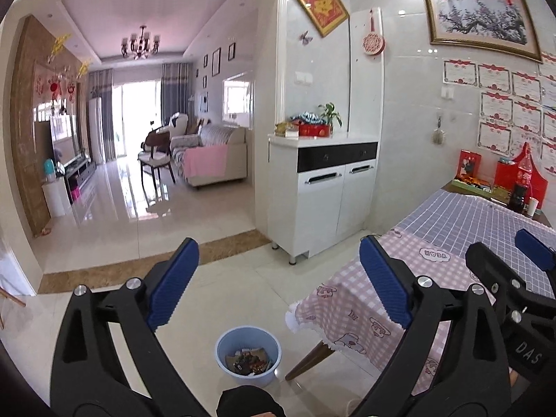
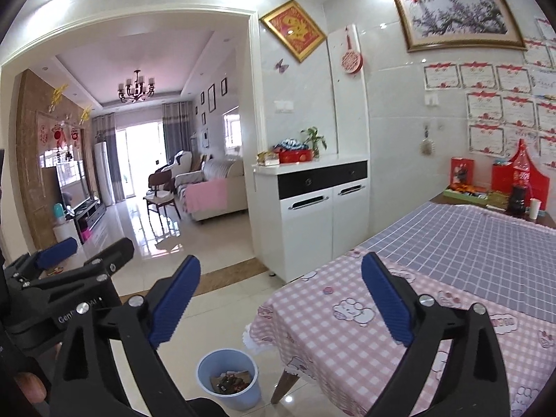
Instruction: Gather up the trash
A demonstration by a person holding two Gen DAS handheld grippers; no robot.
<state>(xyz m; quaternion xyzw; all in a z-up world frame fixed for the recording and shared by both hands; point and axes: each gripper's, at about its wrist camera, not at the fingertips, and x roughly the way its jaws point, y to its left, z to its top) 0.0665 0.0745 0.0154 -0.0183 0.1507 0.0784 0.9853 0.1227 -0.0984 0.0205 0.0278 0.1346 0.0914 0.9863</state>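
Note:
A light blue waste bin stands on the tiled floor beside the table corner, holding dark wrappers and scraps. The right wrist view shows the same bin and its trash. My left gripper hangs open high above the bin with nothing between its blue pads. My right gripper is open and empty too, over the corner of the table with its pink checked cloth. Each gripper shows in the other's view: the right one and the left one, side by side.
A purple grid cloth covers the far part of the table. At its far end stand a cola bottle, a paper cup and red boxes. A white cabinet stands by the wall. Left of it a doorway leads to a living room.

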